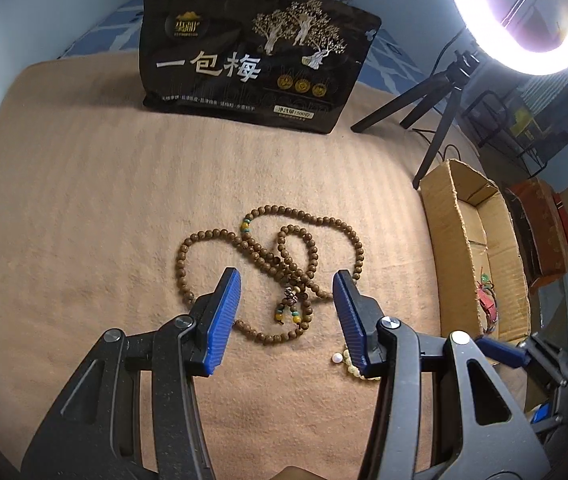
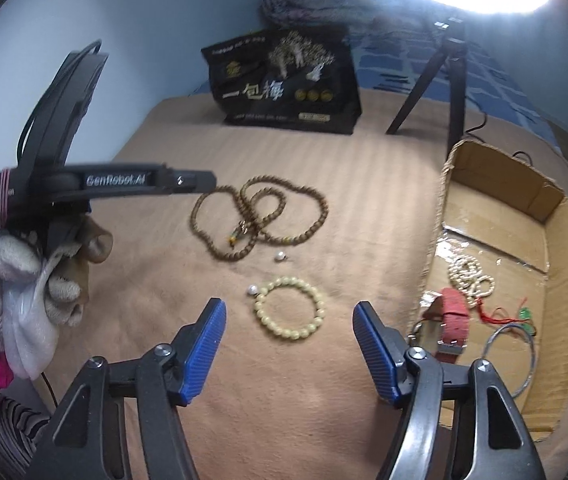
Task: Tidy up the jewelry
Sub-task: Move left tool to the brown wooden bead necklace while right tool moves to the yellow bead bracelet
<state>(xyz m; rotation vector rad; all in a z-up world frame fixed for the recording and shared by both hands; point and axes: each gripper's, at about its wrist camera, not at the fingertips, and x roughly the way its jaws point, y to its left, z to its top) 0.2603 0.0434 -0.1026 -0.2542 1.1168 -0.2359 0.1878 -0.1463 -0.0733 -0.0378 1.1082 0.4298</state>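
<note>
The black pouch [image 1: 251, 52] standing at the far end of the tan blanket [image 1: 83, 200] carried the only printing of any size. Across its middle ran three large pale characters, "一包梅". A line of smaller Chinese characters crossed its top edge, and another line ran along its lower part, both too small to make out surely. A gold logo sat at its upper left, its lettering unreadable. A small pale label near its bottom right was also illegible.

In the right wrist view, the left gripper's [image 2: 95, 180] black body bore "GenRobot.AI" in white letters.
</note>
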